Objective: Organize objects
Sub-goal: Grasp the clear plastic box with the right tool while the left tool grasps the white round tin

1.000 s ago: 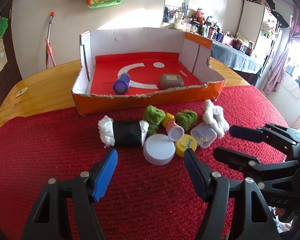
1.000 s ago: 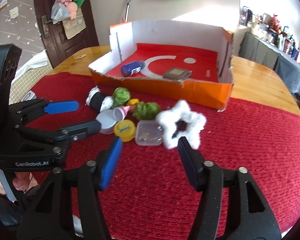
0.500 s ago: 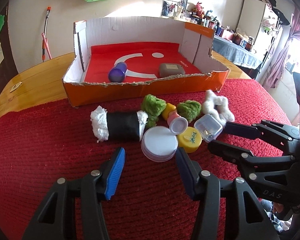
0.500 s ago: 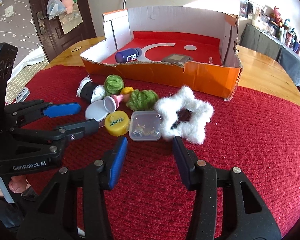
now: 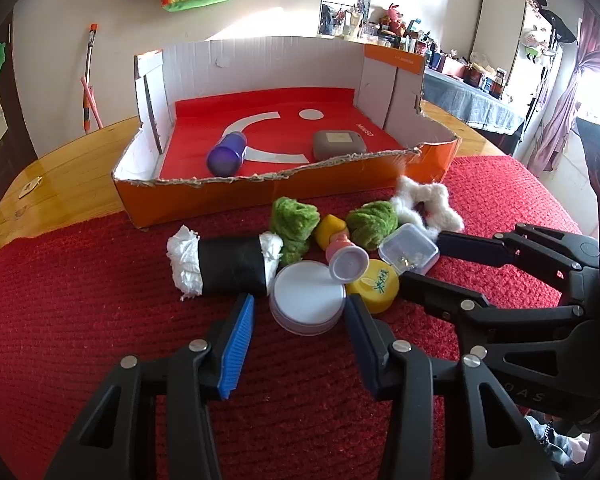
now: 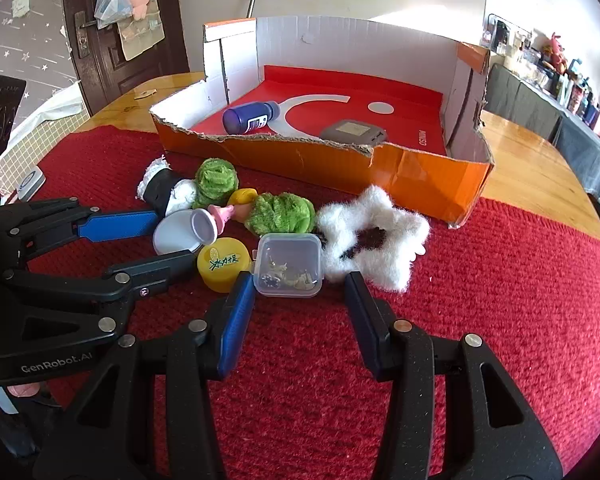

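A cluster of small objects lies on the red cloth before an open cardboard box. My left gripper is open, its jaws on either side of a white round lid. My right gripper is open just short of a clear plastic box, also seen from the left wrist view. Nearby lie a yellow cap, a pink-and-white stopper, a black roll with white stuffing, two green pom-poms and a white fluffy star.
Inside the box lie a blue bottle and a grey case. The red cloth covers a wooden table. A door and shelves with clutter stand behind.
Both grippers have moved forward toward the cluster. The left jaws now flank the white lid and the right jaws have neared the clear box. The objects have not moved.
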Action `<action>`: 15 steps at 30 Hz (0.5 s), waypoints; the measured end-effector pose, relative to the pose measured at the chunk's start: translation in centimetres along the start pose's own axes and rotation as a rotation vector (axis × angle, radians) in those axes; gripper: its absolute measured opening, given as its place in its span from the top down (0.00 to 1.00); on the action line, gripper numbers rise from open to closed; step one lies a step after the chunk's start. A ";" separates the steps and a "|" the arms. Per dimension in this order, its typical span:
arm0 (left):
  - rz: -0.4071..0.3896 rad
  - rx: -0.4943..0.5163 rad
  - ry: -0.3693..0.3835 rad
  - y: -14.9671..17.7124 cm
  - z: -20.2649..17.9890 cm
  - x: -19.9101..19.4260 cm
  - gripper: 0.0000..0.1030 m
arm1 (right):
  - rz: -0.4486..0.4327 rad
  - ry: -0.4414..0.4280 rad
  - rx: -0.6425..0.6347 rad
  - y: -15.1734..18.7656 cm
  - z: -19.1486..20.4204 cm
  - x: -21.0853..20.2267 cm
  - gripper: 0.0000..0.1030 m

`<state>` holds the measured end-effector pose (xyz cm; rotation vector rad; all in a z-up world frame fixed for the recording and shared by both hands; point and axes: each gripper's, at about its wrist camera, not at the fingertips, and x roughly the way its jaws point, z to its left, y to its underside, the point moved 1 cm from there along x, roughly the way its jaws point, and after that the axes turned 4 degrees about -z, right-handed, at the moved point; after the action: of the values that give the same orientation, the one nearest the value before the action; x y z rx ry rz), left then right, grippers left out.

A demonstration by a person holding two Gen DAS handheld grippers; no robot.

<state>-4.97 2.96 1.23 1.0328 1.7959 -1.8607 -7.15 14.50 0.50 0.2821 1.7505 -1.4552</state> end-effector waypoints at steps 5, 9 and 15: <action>-0.004 0.000 0.000 0.0 0.0 0.2 0.53 | -0.006 0.004 -0.010 -0.3 -0.1 0.5 0.56; -0.008 -0.021 0.012 0.0 0.3 0.1 0.60 | -0.007 -0.007 -0.017 -0.3 -0.1 0.4 0.66; -0.013 -0.027 0.021 0.4 0.3 -0.5 0.61 | -0.010 -0.017 -0.013 -0.1 0.2 0.0 0.67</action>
<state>-4.50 2.47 1.26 1.0364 1.8391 -1.8345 -7.14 14.32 0.54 0.2538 1.7499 -1.4494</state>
